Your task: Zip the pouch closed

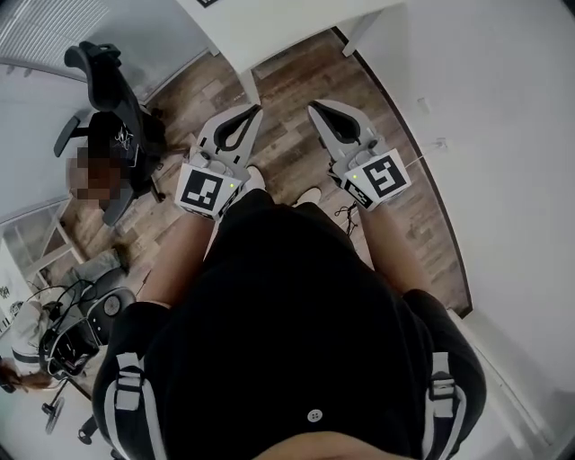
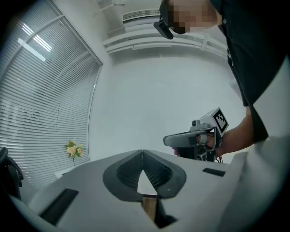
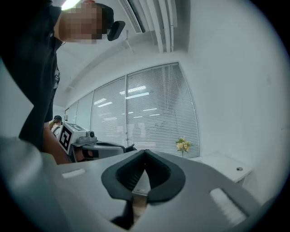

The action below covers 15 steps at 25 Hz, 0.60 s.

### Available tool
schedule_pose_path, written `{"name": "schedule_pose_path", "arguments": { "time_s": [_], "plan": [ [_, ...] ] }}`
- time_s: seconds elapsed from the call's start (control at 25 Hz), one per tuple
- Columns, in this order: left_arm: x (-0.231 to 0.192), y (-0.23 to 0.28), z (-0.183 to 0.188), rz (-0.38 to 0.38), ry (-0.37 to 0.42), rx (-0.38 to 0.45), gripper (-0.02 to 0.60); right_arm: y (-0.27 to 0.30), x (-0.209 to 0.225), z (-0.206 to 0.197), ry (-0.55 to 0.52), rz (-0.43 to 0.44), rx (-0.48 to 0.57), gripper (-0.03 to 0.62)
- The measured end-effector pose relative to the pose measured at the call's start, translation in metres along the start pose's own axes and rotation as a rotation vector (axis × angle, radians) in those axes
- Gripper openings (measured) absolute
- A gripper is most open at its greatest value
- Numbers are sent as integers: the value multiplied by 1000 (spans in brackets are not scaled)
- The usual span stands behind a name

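Wood plank floor (image 1: 296,81) runs below, with a white table (image 1: 260,22) at its far end and a broad white surface (image 1: 503,135) along the right. The person's dark shirt (image 1: 296,332) fills the lower head view, both forearms reaching forward over it. Slatted window blinds (image 2: 41,113) cover the wall on the left gripper's side. A black office chair (image 1: 112,90) stands well off to the left on the floor. The left gripper (image 1: 257,110) and the right gripper (image 1: 314,106) are held level and side by side above the floor, tips angled toward each other but apart. Each gripper view shows its own ribbed pads (image 2: 152,174) met at the tip, jaws together with nothing between them; the same at the right gripper's pads (image 3: 156,174). Each gripper also shows in the other's view, off to one side. The pouch appears in no view, so its place relative to either claw cannot be told. A small sprig of yellow flowers (image 2: 73,149) stands by the blinds.
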<state>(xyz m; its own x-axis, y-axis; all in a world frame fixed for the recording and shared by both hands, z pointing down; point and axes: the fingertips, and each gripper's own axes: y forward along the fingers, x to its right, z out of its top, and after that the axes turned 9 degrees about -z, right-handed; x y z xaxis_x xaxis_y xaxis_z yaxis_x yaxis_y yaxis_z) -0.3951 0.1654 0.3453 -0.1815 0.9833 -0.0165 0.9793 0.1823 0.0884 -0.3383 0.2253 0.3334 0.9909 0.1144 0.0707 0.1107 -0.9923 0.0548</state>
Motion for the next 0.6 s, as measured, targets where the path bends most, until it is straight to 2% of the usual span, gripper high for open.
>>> {"name": "schedule_pose_path", "arguments": {
  "time_s": [0.2,0.44,0.48,0.52,0.6],
  "plan": [
    [18,-1,0,16,-2,-7,9,-17,-1,-1,-1,17,1,11],
    [32,1,2,15,4,9,15,-30,5,-2,-20,0,2,12],
    [34,1,2,12,2,8,43,-31,6,-2,-24,-2,0,33],
    [36,2,2,10,2,4,86,-32,7,-1,-25,-3,-3,119],
    [38,4,3,8,4,1,118,-34,8,0,-20,-4,-2,157]
  ]
}}
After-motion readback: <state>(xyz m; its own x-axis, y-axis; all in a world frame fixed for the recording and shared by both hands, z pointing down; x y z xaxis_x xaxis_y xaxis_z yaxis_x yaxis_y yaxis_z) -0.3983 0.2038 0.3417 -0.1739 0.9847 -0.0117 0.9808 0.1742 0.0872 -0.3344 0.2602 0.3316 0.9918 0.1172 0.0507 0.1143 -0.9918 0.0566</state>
